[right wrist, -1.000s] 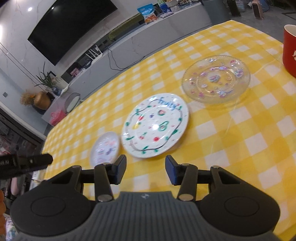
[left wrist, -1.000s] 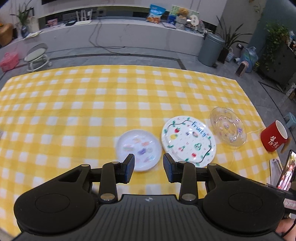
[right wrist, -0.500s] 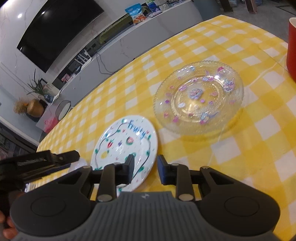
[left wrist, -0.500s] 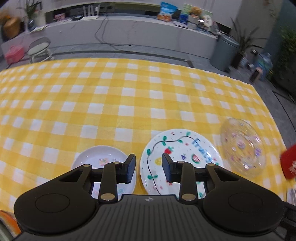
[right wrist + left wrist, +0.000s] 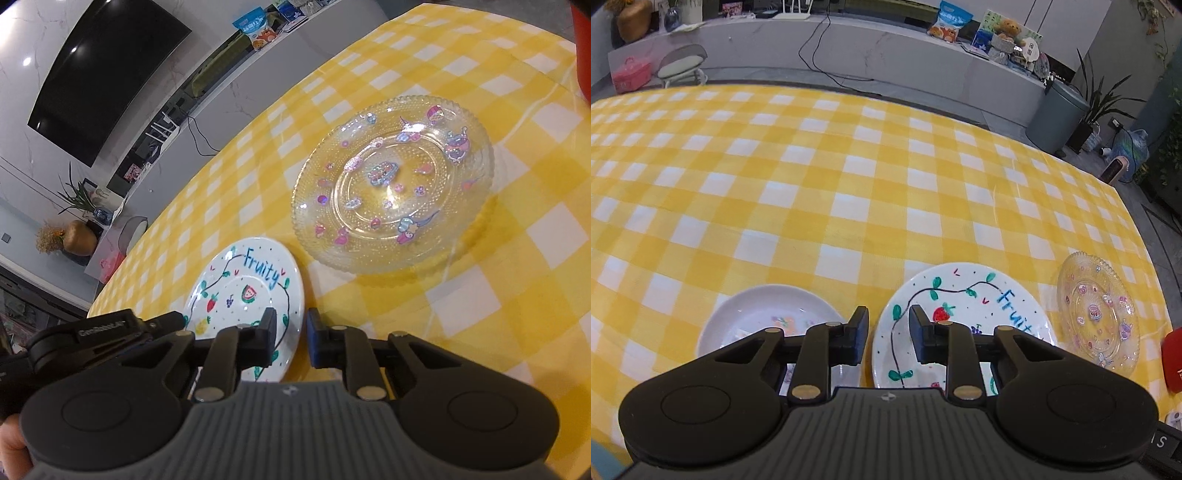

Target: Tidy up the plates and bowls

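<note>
Table: a yellow-and-white checked cloth (image 5: 849, 192) covered it, and three dishes lay in a row along its near edge.
Small plate: a small white plate (image 5: 764, 310) with faint pastel marks sat at the left end of the row, flat on the cloth, its near part hidden behind the left gripper.
Fruity plate: the white plate lettered "Fruity" (image 5: 964, 306), with a drawn vine, a strawberry and other small fruit, lay in the middle, just beside the small plate but apart from it.
Glass plate: a clear beaded glass plate (image 5: 395, 184) with pink and purple stickers lay at the right end, close to the Fruity plate; whether their rims touched could not be told.
Left gripper: the left gripper (image 5: 888, 332) hung low over the gap between the small plate and the Fruity plate; its jaws had just been closing, stood part-way apart, and pinched nothing.
Right gripper: the right gripper (image 5: 291, 332) sat at the right rim of the Fruity plate; its jaws had just been closing to a narrow gap, with the rim lined up between them, though whether the pads pressed on it could not be told.
Red cup: a red cup (image 5: 1172, 363) stood at the right edge, beyond the glass plate.
Person: part of a hand (image 5: 11, 454) showed at the lower left of the right wrist view.
</note>
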Tool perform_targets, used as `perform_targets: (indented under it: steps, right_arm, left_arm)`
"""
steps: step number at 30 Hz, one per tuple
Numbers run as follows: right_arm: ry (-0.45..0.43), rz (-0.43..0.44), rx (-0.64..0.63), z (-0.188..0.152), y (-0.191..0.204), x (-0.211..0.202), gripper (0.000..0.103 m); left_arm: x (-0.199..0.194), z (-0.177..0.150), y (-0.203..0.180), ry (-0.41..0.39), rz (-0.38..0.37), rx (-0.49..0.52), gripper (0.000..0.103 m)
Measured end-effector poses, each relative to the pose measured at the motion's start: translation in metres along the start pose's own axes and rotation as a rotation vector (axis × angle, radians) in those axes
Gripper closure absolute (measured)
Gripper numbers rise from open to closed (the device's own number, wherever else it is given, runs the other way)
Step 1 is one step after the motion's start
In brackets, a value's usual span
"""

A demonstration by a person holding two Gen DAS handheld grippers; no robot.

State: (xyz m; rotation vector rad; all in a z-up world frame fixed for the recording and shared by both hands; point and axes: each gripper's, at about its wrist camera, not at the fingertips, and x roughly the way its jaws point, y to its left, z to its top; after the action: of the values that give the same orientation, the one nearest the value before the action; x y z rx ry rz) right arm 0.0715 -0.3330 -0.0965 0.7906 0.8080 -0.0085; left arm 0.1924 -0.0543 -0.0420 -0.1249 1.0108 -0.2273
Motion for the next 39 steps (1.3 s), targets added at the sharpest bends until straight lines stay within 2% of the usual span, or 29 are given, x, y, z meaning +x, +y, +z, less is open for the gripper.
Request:
perform_targets:
  steps: [6, 9, 14, 18, 27, 32, 39]
  right_arm:
    - [-0.01, 0.003, 0.001, 0.0, 0.0, 0.002, 0.089]
    - [-0.01, -0.008, 0.004, -0.001, -0.001, 0.002, 0.097]
    - [0.001, -0.022, 0.031, 0.001, -0.004, -0.001, 0.097]
    - [0.026, -0.041, 0.059, 0.003, -0.007, -0.007, 0.097]
    - [0.086, -0.052, 0.069, -0.018, -0.014, -0.04, 0.097]
    - [0.122, -0.047, 0.089, -0.035, -0.016, -0.056, 0.096]
    - [0.158, -0.024, 0.041, -0.059, -0.008, -0.081, 0.097]
  left_arm:
    - [0.007, 0.0, -0.004, 0.021, -0.01, -0.006, 0.077]
    - [0.007, 0.001, -0.006, 0.023, -0.001, -0.01, 0.078]
    - [0.0, 0.0, -0.007, 0.02, -0.017, -0.026, 0.085]
    - [-0.011, -0.006, -0.007, 0.019, -0.035, -0.045, 0.086]
    - [-0.046, -0.043, -0.003, 0.01, -0.07, -0.091, 0.086]
    - [-0.07, -0.068, 0.001, -0.01, -0.062, -0.095, 0.085]
    - [-0.089, -0.101, 0.018, -0.002, -0.049, -0.146, 0.086]
